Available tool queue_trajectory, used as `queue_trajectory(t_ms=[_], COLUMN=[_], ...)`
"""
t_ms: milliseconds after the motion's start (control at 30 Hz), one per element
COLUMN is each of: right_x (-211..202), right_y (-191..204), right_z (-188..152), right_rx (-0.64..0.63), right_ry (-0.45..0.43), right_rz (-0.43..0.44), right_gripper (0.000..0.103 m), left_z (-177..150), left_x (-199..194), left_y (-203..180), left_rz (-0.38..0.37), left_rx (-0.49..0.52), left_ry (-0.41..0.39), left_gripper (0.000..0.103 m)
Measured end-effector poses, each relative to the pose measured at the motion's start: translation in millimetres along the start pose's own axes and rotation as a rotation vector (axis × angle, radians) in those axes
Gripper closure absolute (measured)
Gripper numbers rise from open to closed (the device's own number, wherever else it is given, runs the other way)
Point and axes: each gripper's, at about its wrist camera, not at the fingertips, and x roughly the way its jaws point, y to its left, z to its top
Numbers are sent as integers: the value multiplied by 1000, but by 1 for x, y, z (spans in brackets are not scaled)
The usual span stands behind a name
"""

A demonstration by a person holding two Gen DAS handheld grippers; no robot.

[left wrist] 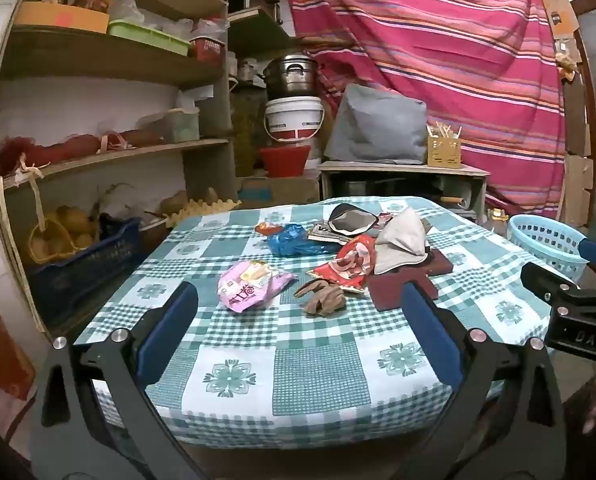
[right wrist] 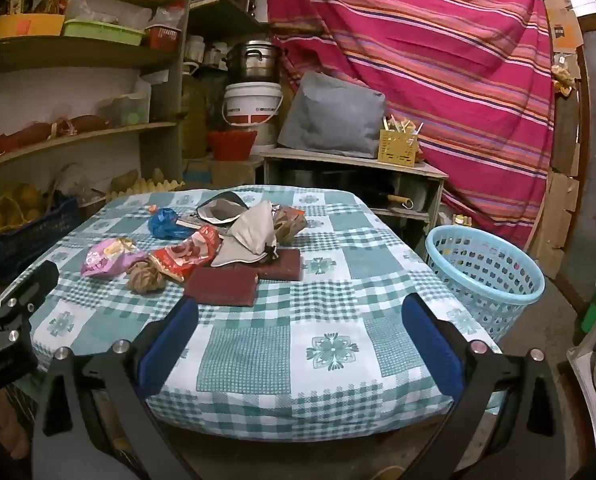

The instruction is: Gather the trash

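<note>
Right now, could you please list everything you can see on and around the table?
pink wrapper: one, pink, near left of the pile
crumpled brown paper: one, brown, beside the pink wrapper
red wrapper: one, red, mid-table
blue plastic bag: one, blue, far left of the pile
dark red pads: two, maroon, nearest the right tongs
grey cloth: one, pale grey, atop the pile
checked tablecloth: one, teal and white, over the table
laundry basket: one, light blue, on the floor to the right
left tongs: open, empty
right tongs: open, empty
</note>
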Motion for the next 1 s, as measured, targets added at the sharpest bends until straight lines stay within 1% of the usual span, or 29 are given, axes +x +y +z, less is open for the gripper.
queue_trajectory(t_ms=[300, 367, 467, 533, 1000], right_x=[-2, -8, -6, -4, -3], right_y=[2, 1, -3, 2, 1], right_z=[1, 2, 3, 2, 1], right_rx=[-8, -14, -12, -12, -10], right_ry=[4, -12, -10, -12, -14], right_rz=[-4, -16, -18, -30, -30], right_gripper=[4, 4, 4, 4, 4], left_z=[1, 2, -1, -1, -1], left_x=[1, 4, 8, 9, 8], left_y=[4, 4, 9, 10, 14], left_rz=[16, 19, 17, 14, 21], left_rx=[-11, -18, -35, -35, -36], left_ry=[7, 14, 19, 22, 11], left_gripper=[5, 5, 5, 5, 5])
